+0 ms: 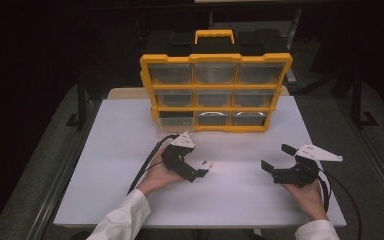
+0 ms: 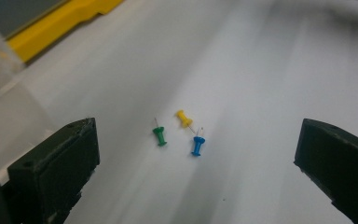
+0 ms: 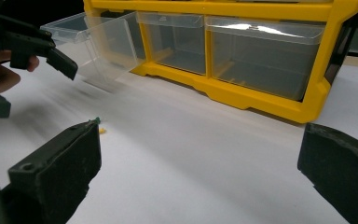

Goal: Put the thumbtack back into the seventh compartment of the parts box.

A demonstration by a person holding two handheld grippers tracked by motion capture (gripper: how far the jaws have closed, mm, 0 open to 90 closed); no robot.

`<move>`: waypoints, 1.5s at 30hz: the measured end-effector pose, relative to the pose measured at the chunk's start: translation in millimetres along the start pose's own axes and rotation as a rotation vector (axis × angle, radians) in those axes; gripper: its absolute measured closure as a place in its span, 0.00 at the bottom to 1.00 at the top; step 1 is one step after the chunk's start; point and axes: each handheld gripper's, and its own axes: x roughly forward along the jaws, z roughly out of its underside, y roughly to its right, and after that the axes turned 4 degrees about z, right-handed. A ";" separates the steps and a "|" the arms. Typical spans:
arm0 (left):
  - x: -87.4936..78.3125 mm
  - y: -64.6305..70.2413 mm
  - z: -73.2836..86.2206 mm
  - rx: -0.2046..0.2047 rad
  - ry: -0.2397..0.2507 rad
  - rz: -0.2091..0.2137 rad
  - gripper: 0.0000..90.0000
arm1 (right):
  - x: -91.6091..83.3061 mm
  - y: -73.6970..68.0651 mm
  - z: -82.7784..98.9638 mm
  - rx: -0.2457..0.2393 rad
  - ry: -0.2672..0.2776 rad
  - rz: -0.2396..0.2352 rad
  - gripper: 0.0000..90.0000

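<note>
Three push pins lie close together on the white table [image 2: 261, 70]: a green pin [image 2: 159, 136], a yellow pin [image 2: 183, 118] and a blue pin [image 2: 197, 145]. In the high view the pins [image 1: 209, 163] sit just past my left gripper [image 1: 201, 172]. That gripper [image 2: 196, 175] is open, its jaws spread wide on either side of the pins, touching none. My right gripper [image 1: 275, 157] is open and empty at the right of the table. In the right gripper view [image 3: 198, 179] it faces the organizer, and the green pin [image 3: 97, 120] peeks over its left jaw.
A yellow organizer [image 1: 216, 59] with clear drawers stands upright at the back of the table. Its bottom-left drawer [image 3: 98, 42] is pulled out and looks empty. The left gripper [image 3: 28, 84] hovers near that drawer. Dark floor surrounds the table [image 1: 115, 150].
</note>
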 end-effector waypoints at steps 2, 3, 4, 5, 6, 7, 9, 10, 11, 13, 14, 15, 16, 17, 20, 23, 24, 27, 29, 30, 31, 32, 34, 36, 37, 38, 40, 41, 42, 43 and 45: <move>5.1 1.0 -0.2 0.001 -0.017 0.013 0.00 | -0.3 0.0 0.0 0.001 0.000 -0.002 0.00; 7.4 1.9 -0.2 0.003 -0.023 0.014 0.00 | -0.5 0.0 0.0 0.001 0.001 -0.002 0.00; 7.4 1.9 -0.2 0.003 -0.023 0.014 0.00 | -0.5 0.0 0.0 0.001 0.001 -0.002 0.00; 12.2 4.2 -0.4 0.012 -0.039 0.004 0.00 | -0.8 0.4 0.5 0.004 -0.001 -0.003 0.00; 13.3 4.5 -0.4 0.013 -0.044 0.006 0.00 | -0.8 0.5 0.6 0.004 -0.002 -0.003 0.00; 15.1 5.0 -0.3 0.016 -0.047 0.004 0.00 | -0.8 0.5 0.8 0.005 -0.003 -0.003 0.00; 17.6 5.5 -0.2 0.018 -0.058 -0.001 0.00 | -0.7 0.7 1.1 0.006 -0.005 -0.003 0.00; 18.3 5.3 -0.1 0.021 -0.062 0.001 0.00 | -0.7 0.8 1.2 0.006 -0.006 -0.003 0.00; 19.7 5.2 0.2 0.017 -0.062 0.007 0.00 | -0.7 0.8 1.2 0.007 -0.008 -0.004 0.00; 20.9 4.4 0.4 0.008 -0.064 0.012 0.00 | -0.5 0.9 1.2 0.006 -0.010 -0.005 0.00; 21.2 4.2 0.6 0.006 -0.062 0.013 0.00 | -0.5 1.0 1.3 0.008 -0.009 -0.005 0.00; 21.9 3.6 0.7 0.002 -0.059 0.014 0.00 | -0.6 1.1 1.3 0.011 -0.009 -0.006 0.00; 21.9 3.2 0.7 0.002 -0.061 0.015 0.00 | -0.7 1.2 1.3 0.013 -0.007 -0.006 0.00; 21.9 3.5 1.1 0.002 -0.052 0.008 0.03 | -0.8 1.2 1.3 0.013 -0.007 -0.006 0.00; 22.5 3.5 0.3 0.005 -0.049 0.011 0.17 | -1.2 0.9 1.3 0.016 -0.005 -0.006 0.00; 25.3 4.4 -0.4 0.009 -0.066 -0.001 0.22 | -1.7 0.8 1.2 0.014 -0.005 -0.006 0.00; 26.1 4.5 -0.4 0.008 -0.069 -0.005 0.25 | -1.9 0.9 1.3 0.014 -0.004 -0.007 0.00; 29.0 4.2 -0.3 0.008 -0.088 -0.028 0.35 | -2.3 1.2 1.5 0.016 -0.003 -0.009 0.00; 30.3 3.3 0.1 0.000 -0.100 -0.019 0.40 | -2.4 1.6 1.8 0.016 -0.005 -0.008 0.00; 30.5 3.3 0.3 0.001 -0.103 -0.019 0.44 | -2.4 1.6 1.9 0.016 -0.005 -0.007 0.00; 30.7 3.4 0.4 0.009 -0.109 -0.024 0.45 | -2.4 1.6 1.9 0.016 -0.006 -0.008 0.00; 30.7 3.4 0.4 0.012 -0.110 -0.023 0.49 | -2.3 1.5 2.0 0.015 -0.005 -0.008 0.00; 30.8 4.1 0.3 0.013 -0.110 -0.019 0.54 | -2.1 1.2 2.0 0.015 -0.006 -0.008 0.00; 30.8 4.3 0.3 0.012 -0.111 -0.015 0.58 | -2.0 1.2 2.0 0.015 -0.007 -0.009 0.00; 30.9 3.6 0.2 0.009 -0.120 -0.011 0.60 | -2.0 1.2 2.0 0.015 -0.006 -0.008 0.00; 31.2 3.5 0.3 0.005 -0.123 -0.012 0.62 | -2.1 1.2 2.0 0.015 -0.006 -0.009 0.00; 31.8 2.7 0.8 0.005 -0.131 -0.012 0.67 | -2.4 1.3 1.9 0.015 -0.005 -0.007 0.00; 32.1 2.1 1.2 0.010 -0.137 -0.005 0.69 | -2.5 1.3 1.9 0.014 -0.004 -0.005 0.00; 32.7 2.1 1.4 0.012 -0.141 -0.006 0.72 | -2.7 1.3 1.7 0.011 -0.001 -0.001 0.00; 33.7 2.9 1.8 0.020 -0.148 -0.010 0.75 | -3.0 1.2 1.6 0.011 0.001 0.002 0.00; 33.8 3.6 1.2 0.031 -0.150 -0.018 0.80 | -3.5 1.2 1.3 0.009 0.006 0.005 0.00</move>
